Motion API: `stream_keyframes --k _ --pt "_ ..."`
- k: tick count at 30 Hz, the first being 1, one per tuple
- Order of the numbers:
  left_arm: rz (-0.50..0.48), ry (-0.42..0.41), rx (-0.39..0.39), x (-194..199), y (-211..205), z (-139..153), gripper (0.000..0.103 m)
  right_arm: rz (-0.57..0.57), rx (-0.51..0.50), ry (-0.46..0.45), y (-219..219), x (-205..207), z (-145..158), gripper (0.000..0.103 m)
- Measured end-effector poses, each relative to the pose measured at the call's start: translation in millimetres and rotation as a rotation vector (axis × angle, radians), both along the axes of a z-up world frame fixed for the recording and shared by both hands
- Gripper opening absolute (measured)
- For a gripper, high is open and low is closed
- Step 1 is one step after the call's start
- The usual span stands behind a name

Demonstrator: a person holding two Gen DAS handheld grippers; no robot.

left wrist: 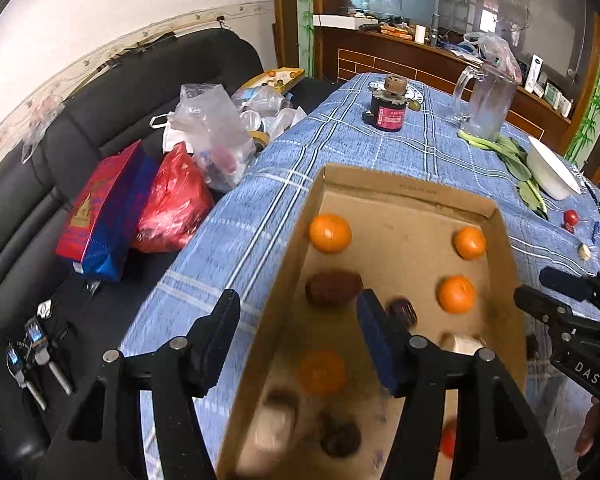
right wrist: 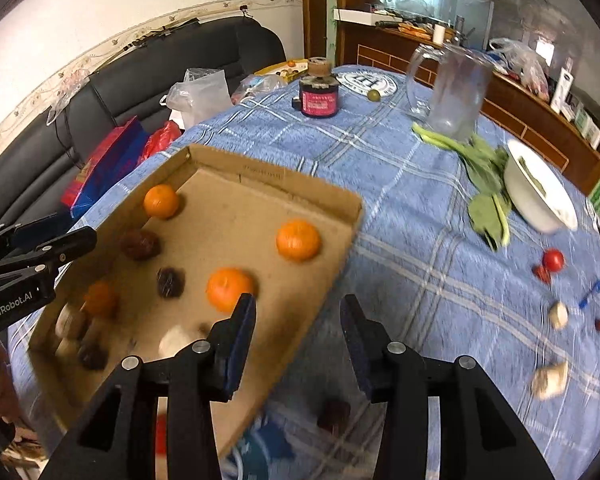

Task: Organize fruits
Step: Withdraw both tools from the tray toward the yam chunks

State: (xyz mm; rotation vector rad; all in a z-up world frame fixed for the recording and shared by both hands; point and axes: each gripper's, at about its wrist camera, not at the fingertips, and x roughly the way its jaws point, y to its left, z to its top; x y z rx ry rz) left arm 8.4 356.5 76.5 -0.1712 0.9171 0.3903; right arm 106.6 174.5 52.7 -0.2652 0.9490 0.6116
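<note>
A shallow cardboard tray [left wrist: 400, 196] [right wrist: 272, 178] lies on the blue checked tablecloth. It holds several oranges [left wrist: 330, 234] [right wrist: 298, 240], dark brown fruits [left wrist: 332, 288] [right wrist: 140, 244] and pale pieces [right wrist: 176, 340]. My left gripper [left wrist: 296, 336] is open and empty, its jaws straddling the tray's left wall. My right gripper [right wrist: 298, 336] is open and empty, straddling the tray's right wall near an orange [right wrist: 230, 288]. The right gripper also shows in the left wrist view [left wrist: 556, 296], and the left gripper in the right wrist view [right wrist: 48, 240].
A red tomato [right wrist: 553, 260], small red fruits, pale pieces [right wrist: 558, 314] and a dark fruit [right wrist: 334, 414] lie loose on the cloth. A white bowl [right wrist: 536, 196], leafy greens, a glass pitcher [right wrist: 452, 92] and a dark jar [right wrist: 318, 94] stand farther back. A black sofa with bags [left wrist: 168, 204] is left.
</note>
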Motion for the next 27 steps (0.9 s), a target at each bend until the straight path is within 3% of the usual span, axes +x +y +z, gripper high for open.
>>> stream_keyframes --k 5,9,13,17,20,27 --pt "0.039 -0.016 -0.008 -21.4 -14.1 7.1 0.064 -0.022 0.027 0.018 -34.9 -29.7 4.3 0.049" --pt "0.049 -0.031 0.021 -32.4 -33.6 15.3 0.065 -0.064 0.053 0.023 -76.7 -50.2 6.9 0.059" --pt "0.034 -0.035 0.019 -33.6 -54.3 19.0 0.066 -0.122 0.053 0.012 -122.3 -64.1 6.9 0.059" --pt "-0.009 -0.030 0.026 -28.1 -87.3 20.3 0.068 -0.189 0.065 0.024 -167.3 -70.9 3.8 0.059" --pt "-0.050 -0.023 0.026 -22.5 -116.0 20.7 0.075 -0.239 0.072 0.037 -201.1 -74.7 -0.8 0.058" --pt "-0.197 0.022 0.045 -12.0 -192.4 12.5 0.075 -0.348 0.082 0.053 -266.0 -62.5 -7.3 0.058"
